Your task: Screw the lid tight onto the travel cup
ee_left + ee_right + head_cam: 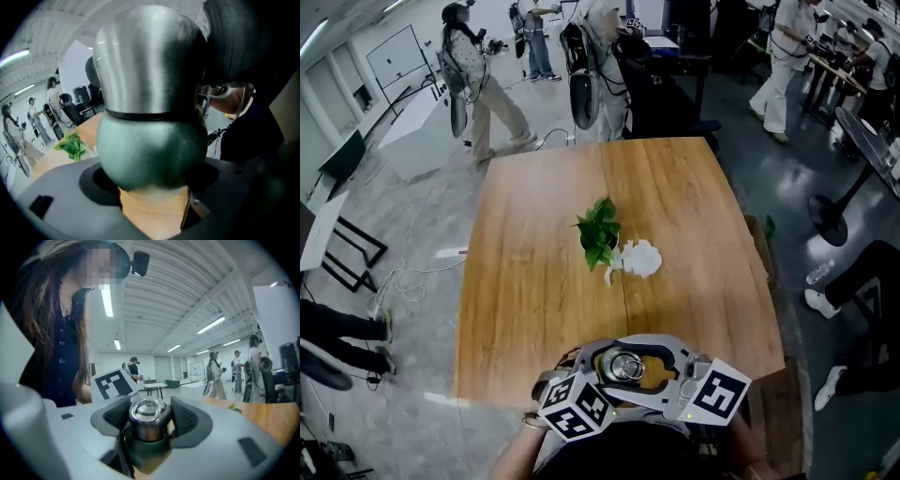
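"Both grippers busy?"

"Yes. My left gripper (152,177) clamps the travel cup (150,140) by its green body. My right gripper (150,422) pinches its steel lid (147,409), above the table (534,281) edge nearest me."

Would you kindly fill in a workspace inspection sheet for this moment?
Surface: wooden table, seam down the middle.
Job's things: green travel cup with steel lid on top, held at the near table edge.
Clutter: leafy plant and white object beside it, mid-table.
Grippers: left gripper shut on the travel cup; right gripper shut on the lid.
Cables: white cable on the floor, left of the table.
Surroundings: people standing beyond the far edge; bottle on the floor at right.
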